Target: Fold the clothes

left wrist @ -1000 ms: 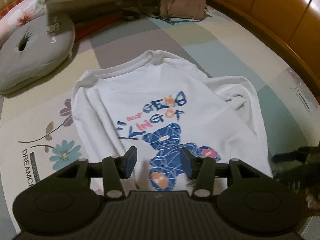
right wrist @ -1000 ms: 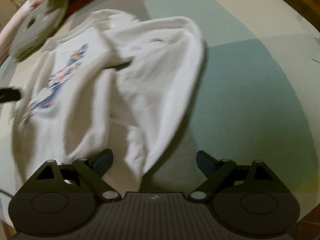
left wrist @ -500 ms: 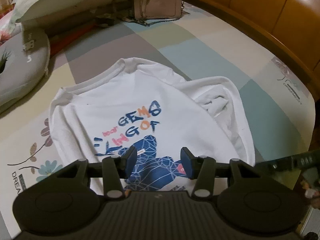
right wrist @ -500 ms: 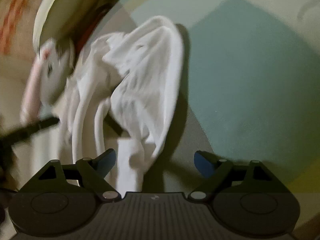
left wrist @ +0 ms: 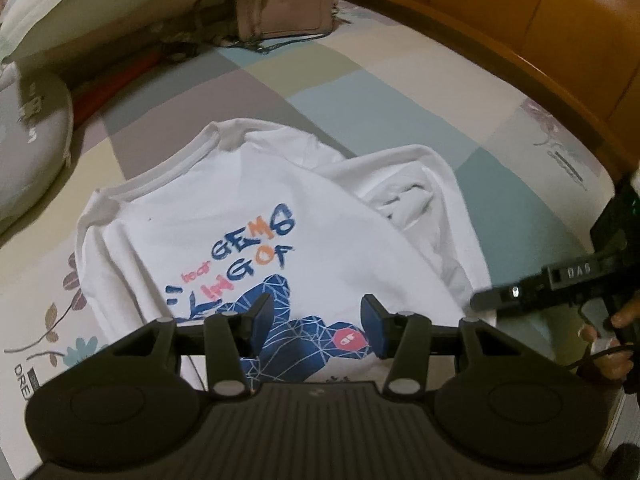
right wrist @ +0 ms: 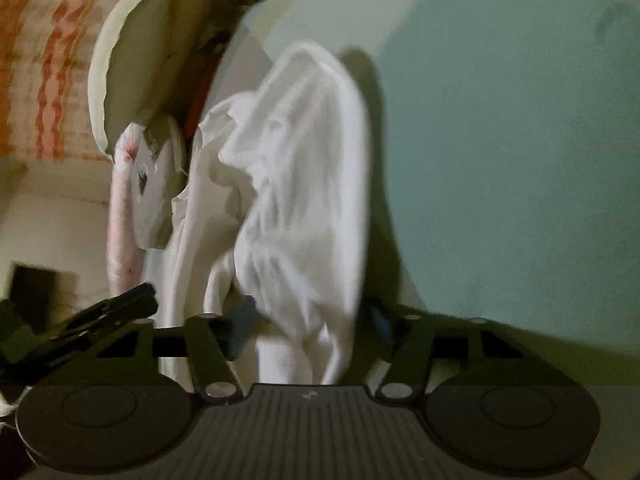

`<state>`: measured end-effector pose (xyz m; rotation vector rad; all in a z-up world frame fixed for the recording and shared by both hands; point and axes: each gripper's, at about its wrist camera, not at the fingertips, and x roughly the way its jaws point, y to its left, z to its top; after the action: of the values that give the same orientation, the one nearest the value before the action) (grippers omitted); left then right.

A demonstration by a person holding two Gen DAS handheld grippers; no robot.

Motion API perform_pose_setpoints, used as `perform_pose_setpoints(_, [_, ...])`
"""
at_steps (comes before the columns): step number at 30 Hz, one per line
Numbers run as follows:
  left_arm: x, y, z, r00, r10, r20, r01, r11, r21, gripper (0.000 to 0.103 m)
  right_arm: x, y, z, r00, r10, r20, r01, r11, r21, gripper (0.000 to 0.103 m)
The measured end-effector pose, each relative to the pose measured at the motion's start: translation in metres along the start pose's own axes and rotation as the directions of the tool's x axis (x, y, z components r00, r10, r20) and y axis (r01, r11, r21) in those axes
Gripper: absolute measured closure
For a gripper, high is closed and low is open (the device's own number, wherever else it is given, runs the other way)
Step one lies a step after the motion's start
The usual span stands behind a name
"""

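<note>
white printed sweatshirt (left wrist: pixel 256 216), flat on bed

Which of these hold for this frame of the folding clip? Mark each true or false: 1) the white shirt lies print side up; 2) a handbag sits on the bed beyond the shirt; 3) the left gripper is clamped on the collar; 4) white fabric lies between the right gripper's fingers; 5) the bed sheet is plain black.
1) True: the white shirt shows its bear print.
2) True: the handbag sits beyond the collar.
3) False: the left gripper hovers over the print, fingers apart, holding nothing.
4) True: the right gripper is closing with bunched fabric between its fingers.
5) False: the bed sheet has pastel patches.
</note>
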<state>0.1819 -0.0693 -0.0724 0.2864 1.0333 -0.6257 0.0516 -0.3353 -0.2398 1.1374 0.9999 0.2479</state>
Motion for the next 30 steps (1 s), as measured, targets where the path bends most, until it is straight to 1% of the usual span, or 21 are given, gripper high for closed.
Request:
perform_pose_setpoints(1, [0.0, -0.001, -0.001, 1.0, -0.01, -0.002, 0.01, 1.0, 0.015, 0.054, -0.001, -0.003, -0.005, 1.0, 0.0, 0.005, 0.0, 1.0, 0.003, 0.057])
perform_pose_setpoints(5, [0.002, -0.008, -0.006, 1.0, -0.002, -0.011, 0.003, 0.998, 0.061, 0.054, 0.018, -0.001, 0.006, 1.0, 0.011, 0.016, -0.01, 1.0, -0.017, 0.069])
perform_pose_setpoints(7, [0.002, -0.01, -0.008, 1.0, -0.001, -0.019, 0.003, 0.998, 0.067, 0.054, 0.031, 0.0, 0.015, 1.0, 0.019, 0.012, -0.019, 0.999, -0.039, 0.081])
perform_pose_setpoints(8, [0.001, -0.01, -0.009, 1.0, -0.004, -0.019, 0.006, 0.998, 0.067, 0.054, 0.034, -0.001, 0.016, 1.0, 0.02, 0.014, -0.02, 0.999, -0.042, 0.085])
perform_pose_setpoints(9, [0.001, -0.01, -0.009, 1.0, -0.006, -0.018, 0.007, 0.998, 0.067, 0.053, 0.033, -0.004, 0.012, 0.999, 0.023, 0.026, -0.022, 0.999, -0.028, 0.089])
perform_pose_setpoints(10, [0.0, -0.009, -0.009, 1.0, -0.007, -0.017, 0.008, 0.998, 0.064, 0.053, 0.031, -0.005, 0.005, 0.999, 0.019, 0.044, -0.018, 1.0, -0.026, 0.091])
perform_pose_setpoints(12, [0.001, -0.008, -0.01, 1.0, -0.004, -0.017, 0.005, 0.999, 0.054, 0.053, 0.027, -0.005, -0.01, 0.997, 0.007, 0.083, -0.004, 0.999, -0.034, 0.095])
perform_pose_setpoints(13, [0.001, -0.007, -0.01, 1.0, -0.002, -0.017, 0.003, 0.999, 0.047, 0.053, 0.029, -0.002, -0.014, 0.995, -0.011, 0.1, 0.016, 0.999, -0.047, 0.098])
perform_pose_setpoints(14, [0.002, -0.006, -0.01, 1.0, 0.0, -0.017, 0.0, 0.999, 0.042, 0.053, 0.032, 0.001, -0.013, 0.994, -0.032, 0.105, 0.038, 0.998, -0.056, 0.099])
perform_pose_setpoints(17, [0.001, -0.005, -0.01, 1.0, 0.009, -0.015, -0.008, 0.999, 0.043, 0.053, 0.037, 0.017, -0.001, 0.992, -0.095, 0.083, 0.101, 0.992, -0.075, 0.099])
perform_pose_setpoints(18, [0.0, -0.005, -0.011, 1.0, 0.011, -0.015, -0.01, 0.999, 0.045, 0.053, 0.034, 0.024, 0.003, 0.989, -0.121, 0.083, 0.128, 0.987, -0.092, 0.096])
perform_pose_setpoints(21, [0.0, -0.003, -0.012, 1.0, 0.02, -0.023, -0.019, 0.999, 0.048, 0.054, 0.023, 0.039, 0.015, 0.976, -0.194, 0.096, 0.206, 0.969, -0.138, 0.096])
perform_pose_setpoints(25, [-0.002, -0.001, -0.012, 0.999, 0.026, -0.022, -0.025, 0.999, 0.041, 0.054, -0.006, 0.034, 0.041, 0.953, -0.279, 0.12, 0.295, 0.944, -0.146, 0.096])
perform_pose_setpoints(28, [-0.002, -0.001, -0.011, 1.0, 0.023, -0.017, -0.022, 0.999, 0.038, 0.054, -0.024, 0.034, 0.063, 0.924, -0.361, 0.125, 0.38, 0.903, -0.201, 0.096])
perform_pose_setpoints(30, [-0.002, -0.002, -0.01, 1.0, 0.024, -0.017, -0.023, 0.999, 0.043, 0.054, -0.028, 0.038, 0.08, 0.904, -0.411, 0.116, 0.427, 0.87, -0.245, 0.096])
